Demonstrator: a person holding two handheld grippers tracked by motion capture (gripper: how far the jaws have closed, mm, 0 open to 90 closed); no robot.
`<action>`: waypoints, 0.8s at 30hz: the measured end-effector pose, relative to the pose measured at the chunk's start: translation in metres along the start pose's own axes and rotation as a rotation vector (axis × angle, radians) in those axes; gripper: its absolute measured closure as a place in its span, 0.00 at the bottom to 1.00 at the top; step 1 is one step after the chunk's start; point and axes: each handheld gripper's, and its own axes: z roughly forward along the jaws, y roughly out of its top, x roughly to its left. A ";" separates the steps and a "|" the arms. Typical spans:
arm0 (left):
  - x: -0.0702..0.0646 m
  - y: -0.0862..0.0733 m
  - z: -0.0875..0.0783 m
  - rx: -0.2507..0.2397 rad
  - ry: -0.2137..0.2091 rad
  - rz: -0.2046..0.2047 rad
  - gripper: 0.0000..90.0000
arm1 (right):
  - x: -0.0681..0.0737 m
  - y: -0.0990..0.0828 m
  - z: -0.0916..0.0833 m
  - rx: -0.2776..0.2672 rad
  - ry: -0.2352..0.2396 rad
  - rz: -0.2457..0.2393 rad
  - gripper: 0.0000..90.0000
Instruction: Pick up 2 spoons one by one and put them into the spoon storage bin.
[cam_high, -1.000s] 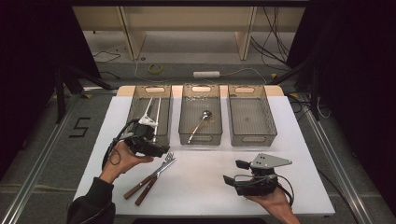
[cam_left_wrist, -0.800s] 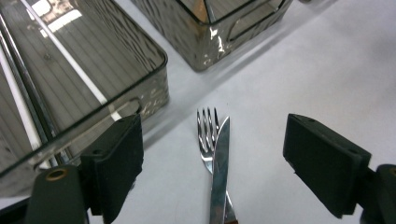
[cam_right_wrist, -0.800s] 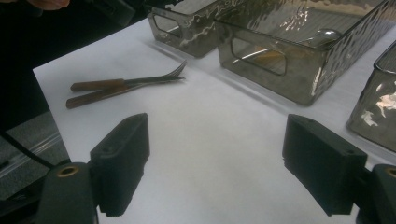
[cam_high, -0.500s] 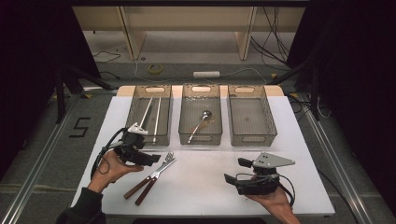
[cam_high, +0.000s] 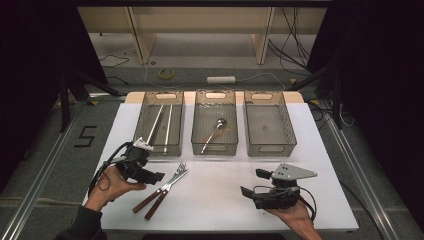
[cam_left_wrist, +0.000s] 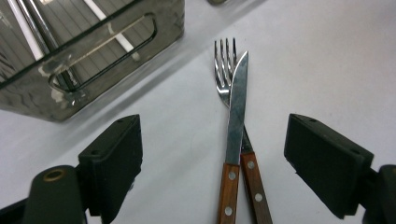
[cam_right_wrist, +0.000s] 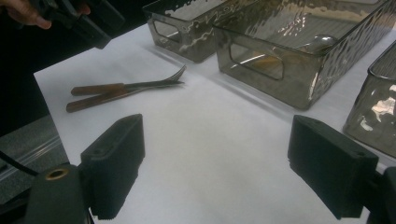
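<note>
A knife with a wooden handle lies across a fork on the white table, and both sit between the wide-apart jaws of my left gripper, untouched. From above, the left gripper is just left of the fork and knife. At the near right, my right gripper is open; its jaws have just been opening, with only bare table between them. It looks toward the fork and knife farther off.
Three clear bins stand in a row at the back: the left bin holds chopsticks, the middle bin a spoon, and the right bin nothing. The table's near edge is close to both hands.
My left gripper has moved from the left bin's front edge toward the person and down, level with the fork and knife. The right gripper has stayed in place.
</note>
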 end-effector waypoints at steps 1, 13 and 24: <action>0.001 -0.001 0.000 0.010 0.001 0.000 0.21 | 0.000 0.000 0.000 -0.004 0.000 0.001 0.22; 0.003 -0.010 0.004 0.094 0.030 0.013 0.22 | -0.001 0.000 -0.001 -0.004 0.002 0.001 0.22; 0.008 -0.026 0.013 0.150 0.027 0.001 0.22 | 0.000 0.000 0.000 0.000 0.002 0.001 0.22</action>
